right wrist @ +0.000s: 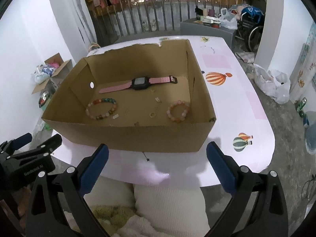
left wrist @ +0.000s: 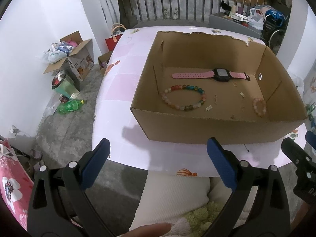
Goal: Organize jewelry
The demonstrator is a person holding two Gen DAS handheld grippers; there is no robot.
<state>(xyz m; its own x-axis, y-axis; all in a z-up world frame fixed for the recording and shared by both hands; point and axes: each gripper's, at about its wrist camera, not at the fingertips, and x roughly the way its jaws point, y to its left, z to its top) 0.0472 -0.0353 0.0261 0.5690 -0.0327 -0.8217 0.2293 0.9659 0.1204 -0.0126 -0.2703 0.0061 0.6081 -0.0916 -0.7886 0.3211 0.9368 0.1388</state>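
An open cardboard box stands on the pink table. Inside lie a pink-strapped watch, a multicoloured bead bracelet, a pink bead bracelet, a small ring and a few tiny pieces. A thin chain with a dark star lies on the table just in front of the box. My left gripper and right gripper both hang open and empty near the table's front edge, short of the box.
The table carries balloon stickers and another thin chain at the far right. A person's lap in white trousers lies below the grippers. Boxes, bottles and bags clutter the floor to the left; a plastic bag sits right.
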